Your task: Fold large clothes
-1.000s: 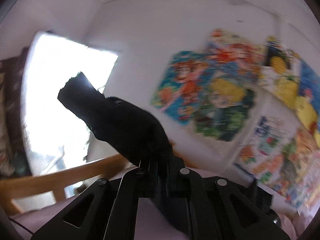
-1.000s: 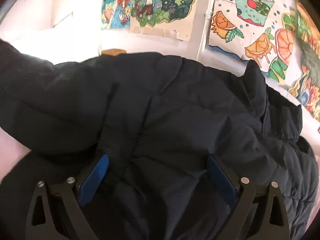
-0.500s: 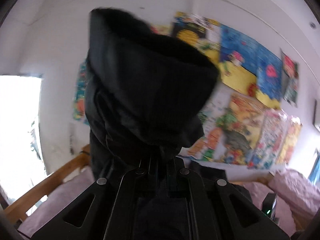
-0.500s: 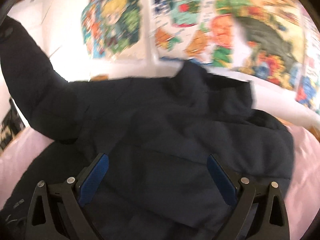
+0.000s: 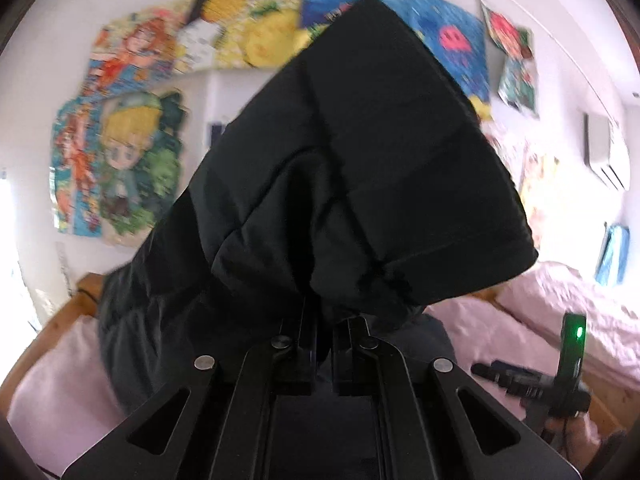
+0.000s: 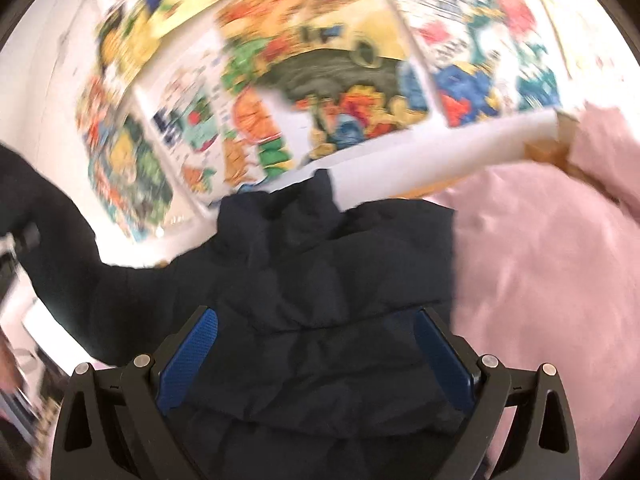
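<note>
A black puffer jacket (image 5: 360, 184) is bunched and lifted in front of my left gripper (image 5: 325, 322), which is shut on a fold of it; the fabric hides the fingertips. In the right wrist view the jacket's body and collar (image 6: 320, 280) lie spread on the pink bed, with one sleeve (image 6: 52, 216) rising off to the left. My right gripper (image 6: 316, 344) stands over it with its blue pads (image 6: 192, 344) wide apart and padded fabric between them; I see no pinch. The right gripper's device (image 5: 568, 364), showing a green light, sits low at the right of the left wrist view.
Pink bedding (image 6: 540, 280) covers the bed, with a rumpled pink quilt (image 5: 568, 300) at the right. A wooden bed frame (image 5: 84, 284) edges the mattress. Colourful posters (image 5: 120, 168) fill the white wall close behind. An air conditioner (image 5: 604, 156) hangs high on the right.
Both views swung sideways along the poster wall and rolled. The jacket fold in my left gripper rose and now fills the view. In the right view the jacket shifted left, baring pink bedding at right.
</note>
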### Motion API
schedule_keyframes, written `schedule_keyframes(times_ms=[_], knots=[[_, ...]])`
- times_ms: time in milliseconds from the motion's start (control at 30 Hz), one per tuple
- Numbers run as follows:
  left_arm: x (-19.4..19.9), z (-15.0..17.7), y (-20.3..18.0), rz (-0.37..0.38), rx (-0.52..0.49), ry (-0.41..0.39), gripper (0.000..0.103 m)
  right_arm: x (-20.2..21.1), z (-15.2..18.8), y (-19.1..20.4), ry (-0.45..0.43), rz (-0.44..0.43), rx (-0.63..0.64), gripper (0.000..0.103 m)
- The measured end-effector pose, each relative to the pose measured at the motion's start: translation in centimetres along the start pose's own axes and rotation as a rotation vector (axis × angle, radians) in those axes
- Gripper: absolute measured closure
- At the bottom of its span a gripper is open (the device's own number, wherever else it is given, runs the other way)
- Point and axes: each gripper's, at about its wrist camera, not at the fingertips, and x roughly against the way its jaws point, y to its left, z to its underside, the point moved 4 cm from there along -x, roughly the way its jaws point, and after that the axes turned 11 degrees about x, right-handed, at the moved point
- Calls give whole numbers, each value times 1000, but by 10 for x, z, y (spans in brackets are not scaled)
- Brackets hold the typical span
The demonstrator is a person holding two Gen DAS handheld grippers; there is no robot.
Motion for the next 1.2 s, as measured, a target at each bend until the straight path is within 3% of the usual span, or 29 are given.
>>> schedule_keyframes(times_ms=[233, 467, 667, 1000, 1100, 1200], knots=[[-62, 74, -43, 55, -70, 150, 100, 19, 12, -49, 4, -33, -121, 3], [-118, 139, -48, 45, -116, 323, 100, 22, 30, -81, 21, -106, -212, 3], [-143, 163, -34, 31, -123, 400, 100, 14, 35, -79, 41, -180, -217, 3], [-140, 183, -36, 33, -124, 458, 99, -19, 47, -58, 139, -250, -222, 4], [-138, 184, -35, 33, -137, 473, 98, -27, 48, -56, 152, -247, -253, 13], [-132, 184, -34, 42, -146, 488, 98, -34, 49, -54, 175, -232, -273, 30]])
